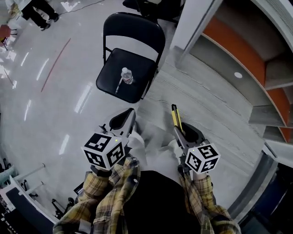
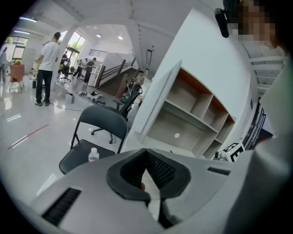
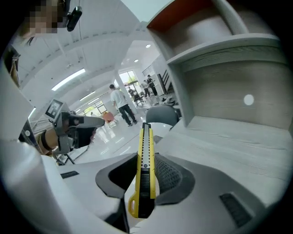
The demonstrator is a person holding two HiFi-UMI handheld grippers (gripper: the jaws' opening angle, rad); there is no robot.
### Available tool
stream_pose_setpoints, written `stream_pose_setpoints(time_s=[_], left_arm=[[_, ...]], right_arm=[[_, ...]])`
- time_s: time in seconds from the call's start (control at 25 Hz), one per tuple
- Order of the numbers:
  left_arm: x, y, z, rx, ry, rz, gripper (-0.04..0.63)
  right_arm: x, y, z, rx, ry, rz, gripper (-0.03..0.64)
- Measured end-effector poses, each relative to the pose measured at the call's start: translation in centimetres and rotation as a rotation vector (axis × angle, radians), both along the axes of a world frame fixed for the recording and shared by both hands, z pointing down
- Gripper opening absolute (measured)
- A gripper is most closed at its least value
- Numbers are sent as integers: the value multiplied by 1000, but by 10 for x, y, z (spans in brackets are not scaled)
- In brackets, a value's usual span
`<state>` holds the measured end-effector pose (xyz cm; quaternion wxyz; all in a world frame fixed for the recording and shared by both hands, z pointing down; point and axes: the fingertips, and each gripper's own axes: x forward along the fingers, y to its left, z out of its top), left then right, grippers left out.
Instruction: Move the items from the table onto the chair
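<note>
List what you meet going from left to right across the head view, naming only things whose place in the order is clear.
Standing person → left gripper → yellow utility knife → shelf unit. The chair and water bottle sit above the left gripper, overlapping its span, so they are left out.

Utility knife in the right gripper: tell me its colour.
The utility knife is yellow with a black centre, clearest in the right gripper view.
</note>
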<state>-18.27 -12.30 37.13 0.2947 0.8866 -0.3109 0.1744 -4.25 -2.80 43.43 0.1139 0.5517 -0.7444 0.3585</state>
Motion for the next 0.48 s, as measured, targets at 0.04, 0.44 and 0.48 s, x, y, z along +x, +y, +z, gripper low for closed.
stream_pose_setpoints(time_s=[0.04, 0.44, 0.48], left_arm=[[-19, -14, 2, -1, -7, -13, 5], [-172, -116, 62, -68, -29, -194, 5], [-181, -122, 70, -75, -27, -211, 5]], right_arm=[[-23, -16, 0, -3, -24, -19, 127], [-222, -169, 29, 14, -139, -250, 127], [-235, -182, 37, 9, -143, -262, 127]])
